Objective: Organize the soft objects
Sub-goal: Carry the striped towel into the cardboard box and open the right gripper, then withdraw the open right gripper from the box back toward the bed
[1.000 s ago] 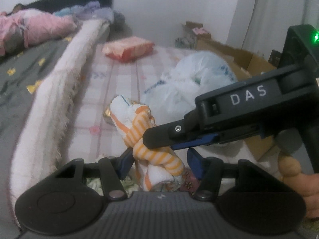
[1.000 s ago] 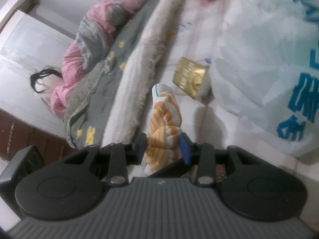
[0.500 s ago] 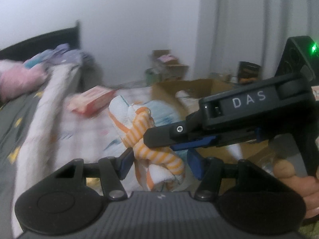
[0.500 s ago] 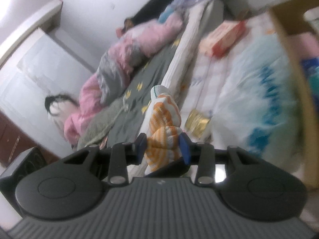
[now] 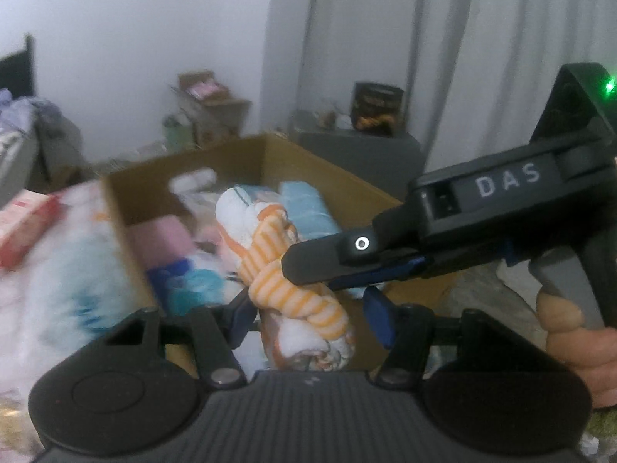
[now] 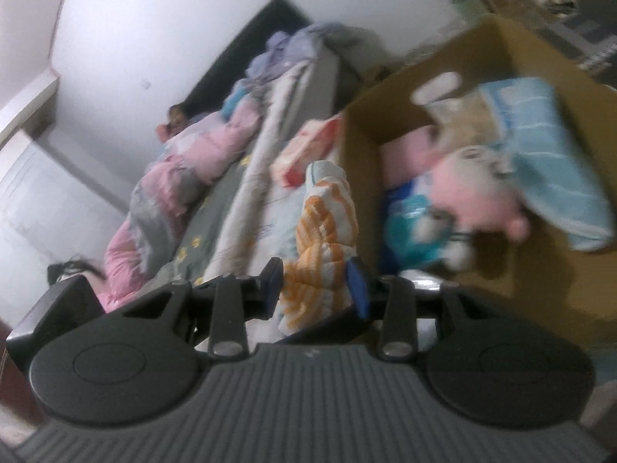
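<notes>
An orange-and-white striped cloth bundle [image 5: 277, 270] hangs in the air in front of an open cardboard box [image 5: 123, 208]. My right gripper [image 5: 304, 270] reaches in from the right and is shut on the bundle; in the right wrist view its blue pads [image 6: 354, 281] squeeze the striped cloth [image 6: 327, 231]. The bundle also sits between the fingers of my left gripper [image 5: 308, 316]. The left pad touches it and a slim gap shows at the right pad [image 5: 380, 320]. The box [image 6: 501, 50] holds soft things.
Inside the box lie a pink plush toy [image 6: 474, 200], a light-blue folded cloth [image 6: 540, 142] and other soft items. A white plastic bag [image 5: 65, 262] and a red packet [image 5: 23, 227] lie left of it on the bed. A pink quilt [image 6: 185, 169] lies farther left.
Both grippers have swung together with the striped bundle from over the bed toward the cardboard box, which now fills the view ahead. The grip on the bundle looks the same.
</notes>
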`<act>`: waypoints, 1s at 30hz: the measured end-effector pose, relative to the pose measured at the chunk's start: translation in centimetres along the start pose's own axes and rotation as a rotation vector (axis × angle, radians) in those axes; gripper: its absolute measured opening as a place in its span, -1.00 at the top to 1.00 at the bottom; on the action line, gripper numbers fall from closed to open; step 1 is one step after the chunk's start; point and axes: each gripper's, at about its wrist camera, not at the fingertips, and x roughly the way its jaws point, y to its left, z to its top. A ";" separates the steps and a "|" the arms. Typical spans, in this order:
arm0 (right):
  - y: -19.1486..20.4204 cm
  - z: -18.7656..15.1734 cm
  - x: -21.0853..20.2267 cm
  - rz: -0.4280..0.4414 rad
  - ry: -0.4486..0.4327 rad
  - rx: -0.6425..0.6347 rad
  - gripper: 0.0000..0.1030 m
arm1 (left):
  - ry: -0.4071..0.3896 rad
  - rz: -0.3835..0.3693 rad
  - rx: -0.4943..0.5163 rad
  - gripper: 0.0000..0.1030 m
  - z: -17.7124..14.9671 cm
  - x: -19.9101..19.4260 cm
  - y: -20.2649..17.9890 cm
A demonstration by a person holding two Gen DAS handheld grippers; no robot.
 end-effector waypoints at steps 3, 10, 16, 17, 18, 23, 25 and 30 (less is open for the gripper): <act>-2.1 0.7 -0.8 -0.037 -0.001 0.022 0.29 | 0.049 -0.056 -0.022 -0.18 0.7 3.2 -0.6; -5.1 1.3 -2.6 -0.142 -0.027 0.005 0.29 | 0.110 -0.152 -0.033 -0.18 1.8 8.3 -1.3; -6.8 1.8 -3.9 -0.271 -0.055 -0.032 0.30 | 0.165 -0.218 -0.079 -0.25 1.9 11.4 -2.1; -7.0 1.8 -4.1 -0.289 -0.062 -0.038 0.30 | 0.166 -0.223 -0.085 -0.27 1.9 11.5 -2.0; -7.1 1.8 -4.3 -0.304 -0.072 -0.045 0.30 | 0.165 -0.228 -0.091 -0.28 1.8 11.5 -1.9; -7.4 1.6 -5.6 -0.328 -0.111 -0.062 0.29 | 0.159 -0.218 -0.097 -0.28 1.7 10.5 -1.4; -7.3 1.5 -5.9 -0.329 -0.123 -0.063 0.29 | 0.150 -0.216 -0.103 -0.29 2.1 9.8 -1.2; -6.2 0.9 -6.9 -0.308 -0.143 -0.064 0.29 | 0.110 -0.193 -0.097 -0.39 2.5 6.6 -0.4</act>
